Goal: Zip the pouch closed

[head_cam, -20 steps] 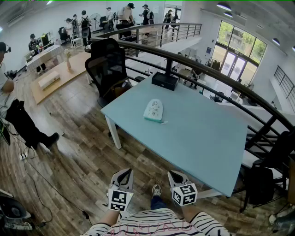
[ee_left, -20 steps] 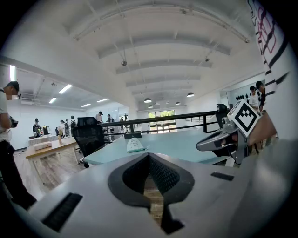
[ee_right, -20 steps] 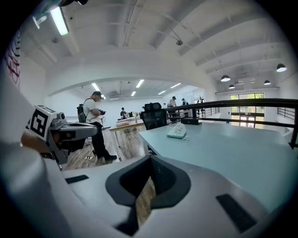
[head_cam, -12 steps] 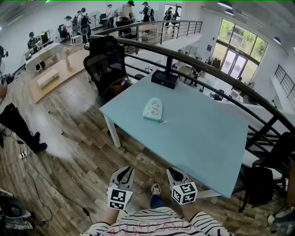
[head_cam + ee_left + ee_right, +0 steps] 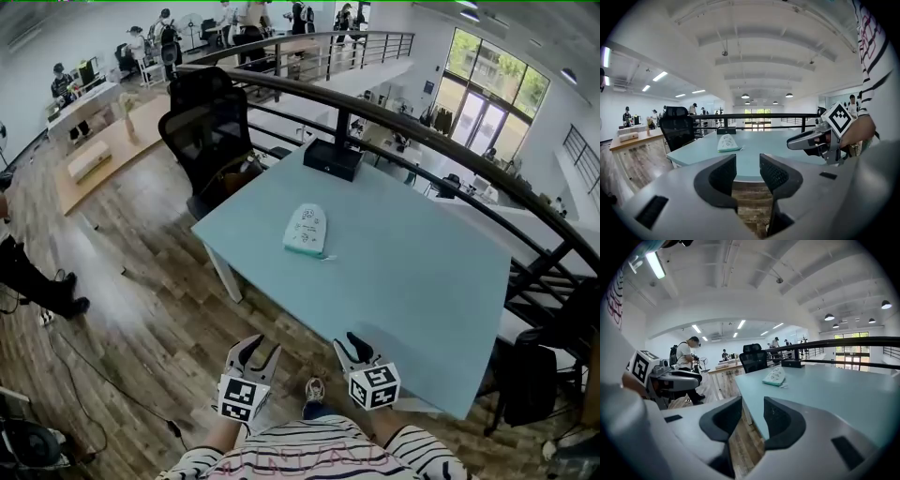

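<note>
Pouch on teal table, black box and chair beyond.

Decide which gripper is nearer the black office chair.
Left. The left gripper hangs over the floor on the chair's side. The right gripper is further across, by the table's front edge.

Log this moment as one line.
pouch: on table, untouched | left gripper: open, empty, short of table | right gripper: open, empty, short of table
</note>
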Demonstrator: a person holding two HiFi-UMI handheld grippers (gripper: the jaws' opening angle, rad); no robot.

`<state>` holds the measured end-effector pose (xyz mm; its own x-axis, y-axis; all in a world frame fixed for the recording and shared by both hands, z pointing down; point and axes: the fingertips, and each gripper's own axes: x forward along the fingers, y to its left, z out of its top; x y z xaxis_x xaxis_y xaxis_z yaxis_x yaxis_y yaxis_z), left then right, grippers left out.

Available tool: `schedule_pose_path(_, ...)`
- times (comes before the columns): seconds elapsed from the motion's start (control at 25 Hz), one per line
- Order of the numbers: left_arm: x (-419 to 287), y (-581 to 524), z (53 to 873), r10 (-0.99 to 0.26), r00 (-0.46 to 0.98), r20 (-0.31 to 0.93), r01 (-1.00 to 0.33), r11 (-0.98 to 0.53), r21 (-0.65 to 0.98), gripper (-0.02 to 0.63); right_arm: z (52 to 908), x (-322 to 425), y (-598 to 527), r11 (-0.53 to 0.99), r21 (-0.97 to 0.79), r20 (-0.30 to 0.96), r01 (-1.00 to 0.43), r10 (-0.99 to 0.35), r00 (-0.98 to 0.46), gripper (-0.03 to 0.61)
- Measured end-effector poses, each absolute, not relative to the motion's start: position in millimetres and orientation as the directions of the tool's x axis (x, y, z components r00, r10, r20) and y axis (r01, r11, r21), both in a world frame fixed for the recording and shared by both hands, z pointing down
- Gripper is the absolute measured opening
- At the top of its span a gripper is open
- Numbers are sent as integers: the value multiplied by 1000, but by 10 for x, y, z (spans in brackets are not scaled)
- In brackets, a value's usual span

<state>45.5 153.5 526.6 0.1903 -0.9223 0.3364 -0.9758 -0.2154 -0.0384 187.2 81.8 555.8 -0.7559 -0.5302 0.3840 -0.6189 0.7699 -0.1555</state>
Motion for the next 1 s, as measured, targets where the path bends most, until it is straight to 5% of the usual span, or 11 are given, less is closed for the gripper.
schedule_pose_path(1.0,242,-499,5585,-884,219,413,-970,-245,-9,132,5849,1546,-1020,806,-151,461,-572,-454,-762,141)
